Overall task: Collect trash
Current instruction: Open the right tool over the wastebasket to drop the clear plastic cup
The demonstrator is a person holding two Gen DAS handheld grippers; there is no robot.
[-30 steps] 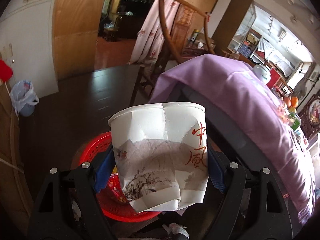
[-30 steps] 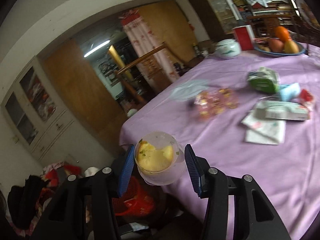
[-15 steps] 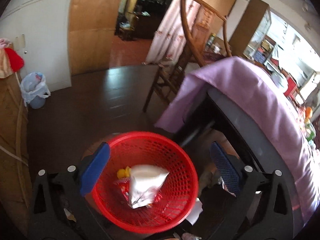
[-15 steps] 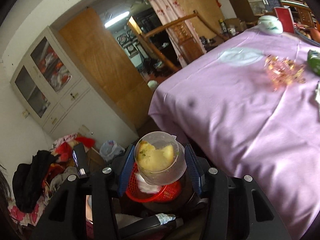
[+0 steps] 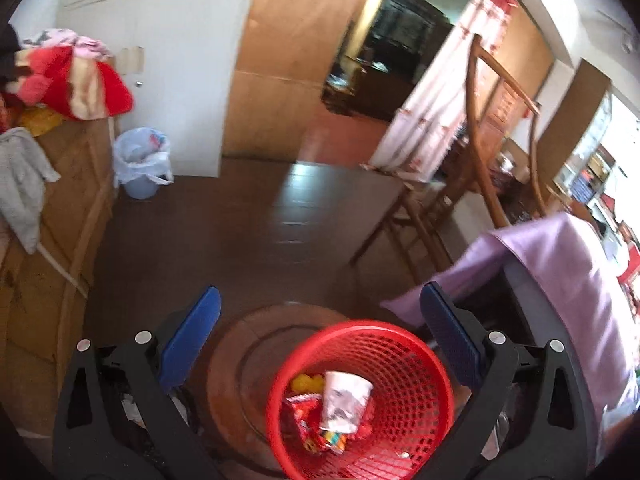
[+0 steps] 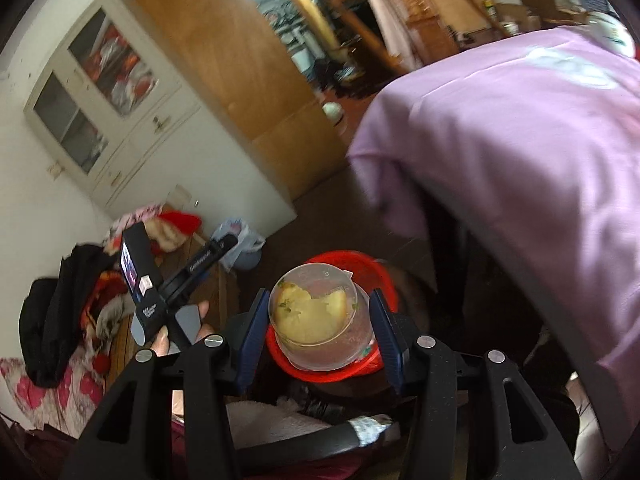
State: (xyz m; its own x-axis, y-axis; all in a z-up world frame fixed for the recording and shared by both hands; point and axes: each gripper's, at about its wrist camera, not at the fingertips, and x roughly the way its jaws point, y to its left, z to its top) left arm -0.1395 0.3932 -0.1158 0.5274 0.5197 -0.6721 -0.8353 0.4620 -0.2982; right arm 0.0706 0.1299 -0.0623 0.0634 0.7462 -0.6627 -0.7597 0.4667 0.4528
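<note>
Left wrist view: the left gripper (image 5: 318,320) hangs with its blue-padded jaws spread wide and nothing between them, above a red basket (image 5: 420,364).
Basket: round, red plastic lattice, standing on a round wooden stool top (image 5: 248,344) beside the table corner.
Basket contents: a white paper cup (image 5: 344,402) printed with a grey landscape lies on its side on red snack wrappers (image 5: 304,412), a yellow scrap (image 5: 306,381) next to it.
Open room: dark glossy floor (image 5: 224,232) stretches bare from the stool to the white cabinet doors and the wooden door; a wooden chair (image 5: 472,184) stands at the table's far end.
Left edge: a cardboard box (image 5: 68,184) piled with red and grey cloth, and a small bin lined with a pale plastic bag (image 5: 140,160) near it.
Right wrist view: the right gripper (image 6: 320,330) is clamped on a clear plastic cup (image 6: 320,320), round and translucent, holding yellowish food remains.
Cup position: directly above the red basket (image 6: 332,372), whose rim shows behind and beneath it.
Table: a lilac cloth (image 6: 520,140), smooth and draped, hangs over the near corner just right of the basket.
Writing: lettering on the other handset (image 6: 160,292) is too small to read.
</note>
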